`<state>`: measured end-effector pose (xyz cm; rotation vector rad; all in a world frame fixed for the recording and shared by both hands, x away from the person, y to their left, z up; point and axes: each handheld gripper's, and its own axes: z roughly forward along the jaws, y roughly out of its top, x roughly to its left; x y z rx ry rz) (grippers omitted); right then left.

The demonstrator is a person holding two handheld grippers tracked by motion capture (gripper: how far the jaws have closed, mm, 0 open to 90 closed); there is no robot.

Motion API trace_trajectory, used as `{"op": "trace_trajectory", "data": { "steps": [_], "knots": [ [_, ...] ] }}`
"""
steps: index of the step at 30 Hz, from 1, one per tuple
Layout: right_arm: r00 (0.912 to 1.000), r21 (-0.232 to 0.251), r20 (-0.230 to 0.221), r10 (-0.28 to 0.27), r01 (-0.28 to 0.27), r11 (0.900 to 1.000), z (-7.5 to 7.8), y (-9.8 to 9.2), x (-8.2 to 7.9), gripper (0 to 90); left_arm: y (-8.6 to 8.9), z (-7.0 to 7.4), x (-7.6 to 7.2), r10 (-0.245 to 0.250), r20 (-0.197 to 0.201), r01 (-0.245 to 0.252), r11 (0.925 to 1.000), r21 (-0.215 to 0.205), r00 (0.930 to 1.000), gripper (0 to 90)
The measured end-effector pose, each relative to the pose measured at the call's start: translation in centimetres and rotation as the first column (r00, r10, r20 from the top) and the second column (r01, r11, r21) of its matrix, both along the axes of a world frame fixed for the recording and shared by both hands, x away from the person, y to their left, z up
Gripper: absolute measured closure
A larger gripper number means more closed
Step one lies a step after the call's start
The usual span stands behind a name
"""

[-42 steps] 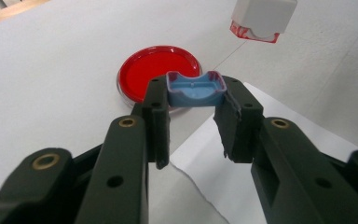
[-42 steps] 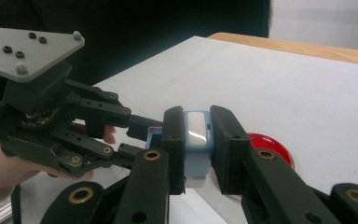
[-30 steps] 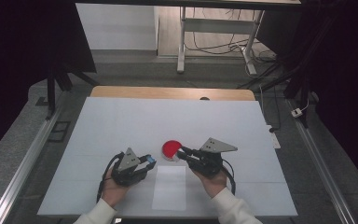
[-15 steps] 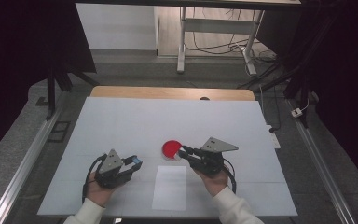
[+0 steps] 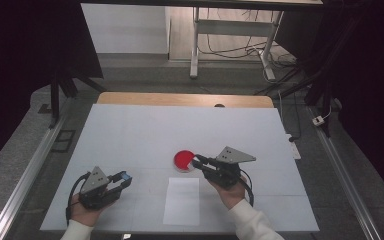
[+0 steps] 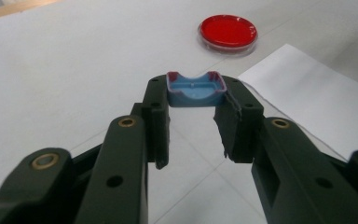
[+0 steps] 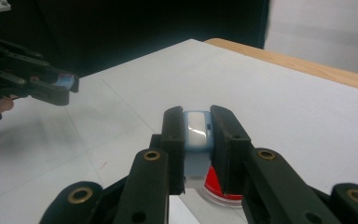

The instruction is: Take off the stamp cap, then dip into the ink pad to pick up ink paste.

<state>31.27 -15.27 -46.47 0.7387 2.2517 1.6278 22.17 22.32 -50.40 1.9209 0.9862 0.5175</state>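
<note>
My left gripper (image 5: 124,178) is shut on a small blue cap (image 6: 196,89) with a reddish rim, low over the white table at the front left. My right gripper (image 5: 197,160) is shut on a pale blue block with a white face (image 7: 197,129). It holds this just above the near edge of a round red dish (image 5: 183,159). In the left gripper view the red dish (image 6: 228,31) lies ahead and to the right. The right gripper view shows the left gripper (image 7: 67,84) far off at the left and the dish (image 7: 214,189) under its own jaws.
A white sheet of paper (image 5: 181,200) lies flat between the two hands near the front edge. The white tabletop (image 5: 180,130) has a wooden strip (image 5: 180,99) along its far edge. Metal rails run along both sides.
The left gripper has moved to the left, away from the dish and the right gripper, carrying the blue cap. The right gripper has stayed where it was.
</note>
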Motion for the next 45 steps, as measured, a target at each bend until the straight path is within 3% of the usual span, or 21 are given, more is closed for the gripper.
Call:
{"op": "trace_trajectory", "data": {
  "steps": [7,25,45],
  "knots": [
    [0.9999,-0.008,0.01,-0.007,0.007,1.0,0.2,-0.1,0.2,75.6,0.9,-0.1,-0.2,0.031,-0.012,-0.031,0.9995,-0.005,0.9994,65.2],
    [0.9993,-0.027,0.038,-0.007,0.008,1.0,0.6,0.2,0.4,75.5,1.3,-0.2,-0.1,0.045,-0.022,-0.045,0.9988,-0.018,0.9988,65.2],
    [0.9999,-0.074,0.012,-0.007,0.007,0.997,0.6,1.0,1.6,75.5,1.2,-0.2,0.0,0.045,-0.024,-0.045,0.9988,-0.018,0.9987,65.3]
  ]
}}
